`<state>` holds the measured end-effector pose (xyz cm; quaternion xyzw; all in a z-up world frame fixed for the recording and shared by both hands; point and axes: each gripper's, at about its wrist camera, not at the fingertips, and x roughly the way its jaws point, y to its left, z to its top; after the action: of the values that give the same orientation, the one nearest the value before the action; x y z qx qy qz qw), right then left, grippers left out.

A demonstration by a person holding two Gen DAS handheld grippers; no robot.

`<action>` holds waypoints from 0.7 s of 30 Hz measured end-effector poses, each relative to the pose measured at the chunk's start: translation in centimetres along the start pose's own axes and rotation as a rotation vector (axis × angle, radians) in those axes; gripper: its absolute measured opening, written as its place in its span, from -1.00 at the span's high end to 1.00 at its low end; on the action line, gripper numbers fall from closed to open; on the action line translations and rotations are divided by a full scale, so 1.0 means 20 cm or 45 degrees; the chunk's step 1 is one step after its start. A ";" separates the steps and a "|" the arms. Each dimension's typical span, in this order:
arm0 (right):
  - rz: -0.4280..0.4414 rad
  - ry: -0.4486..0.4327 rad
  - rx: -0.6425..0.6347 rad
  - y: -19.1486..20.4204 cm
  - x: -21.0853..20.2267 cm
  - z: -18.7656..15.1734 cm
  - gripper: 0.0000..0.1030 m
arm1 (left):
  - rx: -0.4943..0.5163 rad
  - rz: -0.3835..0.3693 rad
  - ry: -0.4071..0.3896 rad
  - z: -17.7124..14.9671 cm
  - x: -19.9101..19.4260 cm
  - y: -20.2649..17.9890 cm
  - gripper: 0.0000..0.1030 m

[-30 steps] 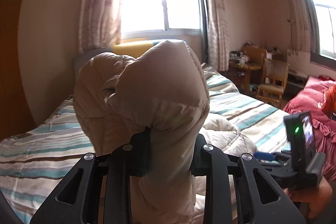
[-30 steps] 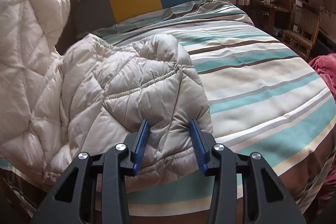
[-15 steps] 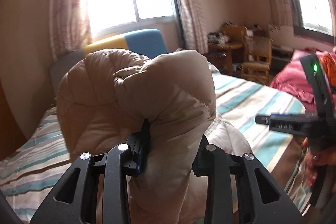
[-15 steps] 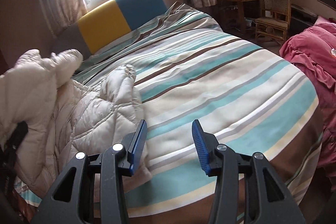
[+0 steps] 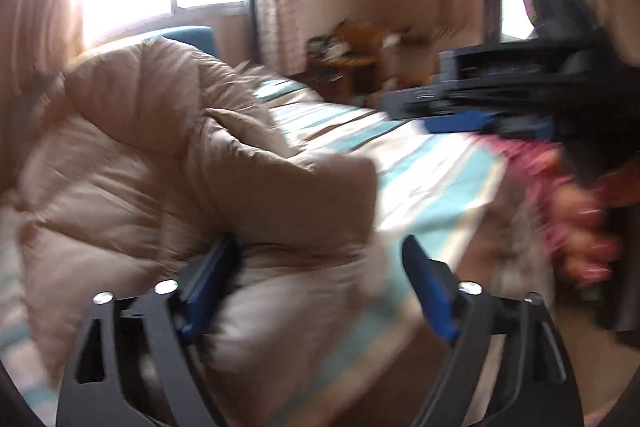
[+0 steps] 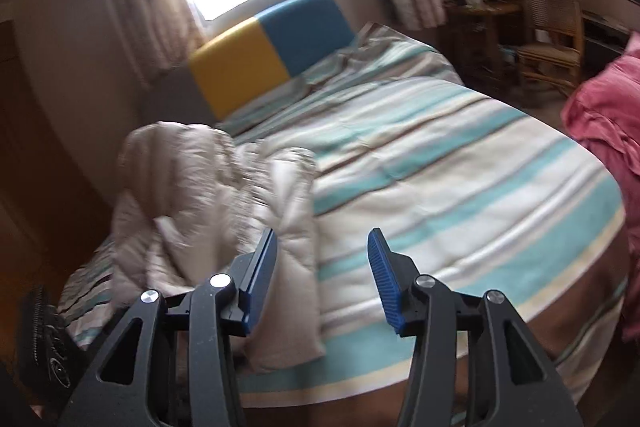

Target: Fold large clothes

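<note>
A beige quilted puffer jacket [image 5: 140, 147] lies bunched on the left side of the striped bed [image 5: 432, 179]. My left gripper [image 5: 318, 247] is low over it with its jaws opening wide. A fold of the jacket sits between them, against the left pad and clear of the right one. The left wrist view is blurred. In the right wrist view the jacket [image 6: 192, 187] is a heap at the bed's [image 6: 440, 167] left edge. My right gripper [image 6: 323, 235] hangs above the bed's near edge, jaws opening, nothing between them. It also shows as my right gripper [image 5: 500, 95], held by a hand [image 5: 580, 227].
A yellow and blue headboard [image 6: 272, 55] stands under a bright window with curtains. Pink bedding [image 6: 604, 115] lies at the right. A wooden chair [image 6: 552, 39] and a cluttered desk [image 6: 480, 11] stand beyond the bed's far right corner.
The left gripper has come down with the jacket and spread its jaws, letting go of the fold. The right gripper has let go of the jacket and lifted back from the bed.
</note>
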<state>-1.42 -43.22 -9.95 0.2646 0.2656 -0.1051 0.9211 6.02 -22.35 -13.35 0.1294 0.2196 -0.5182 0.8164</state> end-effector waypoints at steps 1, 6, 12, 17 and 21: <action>-0.003 0.001 -0.027 0.03 0.00 0.00 0.06 | -0.007 -0.040 0.002 -0.02 -0.04 0.00 -0.70; 0.002 0.013 -0.120 0.13 0.01 -0.02 0.04 | -0.113 -0.143 -0.050 -0.05 -0.26 0.09 -0.70; 0.119 0.025 -0.145 0.18 0.04 -0.04 0.04 | -0.407 0.131 -0.212 -0.11 -0.59 0.43 -0.70; 0.218 0.048 -0.228 0.27 0.08 -0.04 0.06 | -0.766 0.546 -0.207 -0.21 -0.65 0.81 -0.55; 0.280 0.101 -0.286 0.30 0.13 -0.06 0.09 | -0.961 0.521 -0.140 -0.26 -0.55 1.00 -0.46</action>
<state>2.20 -37.67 -9.73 0.1915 0.2813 0.0374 0.9396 18.90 -2.87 -12.71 -0.1653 0.3196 -0.2350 0.9029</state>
